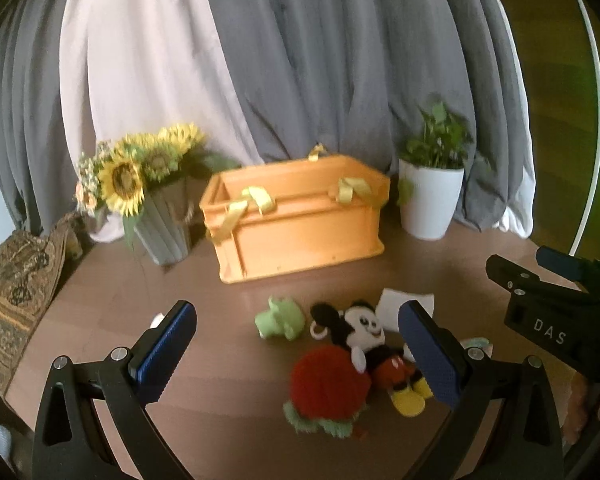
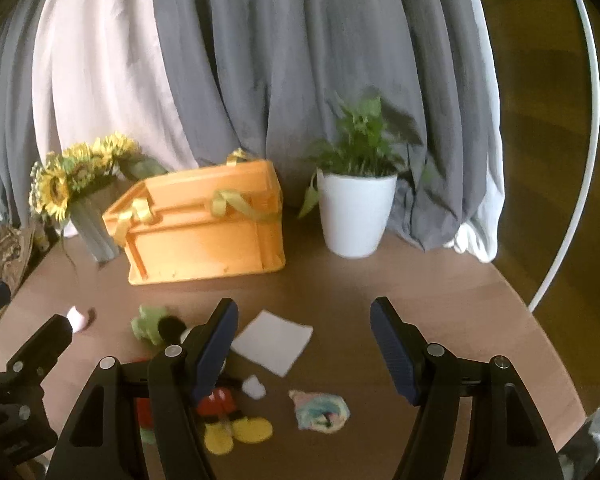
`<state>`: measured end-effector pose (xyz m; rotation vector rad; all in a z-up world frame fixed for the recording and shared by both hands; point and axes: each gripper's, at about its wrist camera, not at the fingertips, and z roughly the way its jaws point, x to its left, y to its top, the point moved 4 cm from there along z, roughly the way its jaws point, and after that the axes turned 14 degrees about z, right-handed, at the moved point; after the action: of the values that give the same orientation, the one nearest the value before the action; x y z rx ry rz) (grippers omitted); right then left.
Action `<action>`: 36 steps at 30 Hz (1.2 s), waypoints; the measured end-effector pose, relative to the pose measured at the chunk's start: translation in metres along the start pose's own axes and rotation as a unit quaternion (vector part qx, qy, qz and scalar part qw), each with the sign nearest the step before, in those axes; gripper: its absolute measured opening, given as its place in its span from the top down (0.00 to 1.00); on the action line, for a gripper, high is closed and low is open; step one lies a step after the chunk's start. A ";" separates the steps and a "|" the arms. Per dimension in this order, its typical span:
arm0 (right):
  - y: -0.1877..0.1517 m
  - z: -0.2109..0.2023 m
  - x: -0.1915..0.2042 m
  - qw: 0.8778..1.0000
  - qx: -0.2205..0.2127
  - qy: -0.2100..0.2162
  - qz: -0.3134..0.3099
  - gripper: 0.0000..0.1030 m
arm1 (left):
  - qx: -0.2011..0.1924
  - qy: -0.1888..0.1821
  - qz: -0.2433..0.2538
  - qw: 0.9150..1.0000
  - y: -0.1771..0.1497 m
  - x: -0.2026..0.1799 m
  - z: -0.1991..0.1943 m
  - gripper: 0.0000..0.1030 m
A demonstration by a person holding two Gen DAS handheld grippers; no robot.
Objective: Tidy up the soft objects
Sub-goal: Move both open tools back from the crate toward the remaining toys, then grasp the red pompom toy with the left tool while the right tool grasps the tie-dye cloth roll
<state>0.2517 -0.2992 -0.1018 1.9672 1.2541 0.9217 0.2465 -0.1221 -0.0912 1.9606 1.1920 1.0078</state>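
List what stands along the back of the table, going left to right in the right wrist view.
Sunflower bouquet in its grey vase → orange crate tied with yellow ribbons → white pot holding a green plant. All three stand in front of the grey and white curtain.

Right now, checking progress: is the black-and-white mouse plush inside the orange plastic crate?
No, the mouse plush lies on the table before the crate.

A bunch of yellow artificial sunflowers (image 1: 140,168) is standing in a ribbed grey vase (image 1: 164,232) at the left of the frame. A green leafy plant (image 2: 360,140) is sitting in a smooth white pot (image 2: 354,212) right of centre. Grey and pale pink draped curtains (image 1: 300,60) are hanging across the top. A patterned brown woven cloth (image 1: 12,300) is lying at the far left edge of the round brown wooden table (image 2: 380,280).
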 end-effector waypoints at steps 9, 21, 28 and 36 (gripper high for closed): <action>-0.036 0.020 -0.021 0.999 0.053 -0.002 -0.001 0.33 | 0.053 -0.005 0.004 0.999 -0.029 -0.020 0.018 0.00; -0.070 0.050 -0.039 0.995 0.097 -0.019 0.004 0.33 | 0.107 -0.011 0.006 0.994 -0.066 -0.035 0.056 0.04; -0.088 0.070 -0.045 0.993 0.114 -0.026 0.002 0.33 | 0.131 -0.022 0.007 0.991 -0.083 -0.041 0.082 0.09; -0.098 0.089 -0.047 0.991 0.132 -0.026 0.013 0.33 | 0.140 -0.046 -0.005 0.989 -0.085 -0.045 0.106 0.12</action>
<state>0.2621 -0.3195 -0.2402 2.2006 1.3819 0.7411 0.2860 -0.1420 -0.2269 2.1870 1.3498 0.7677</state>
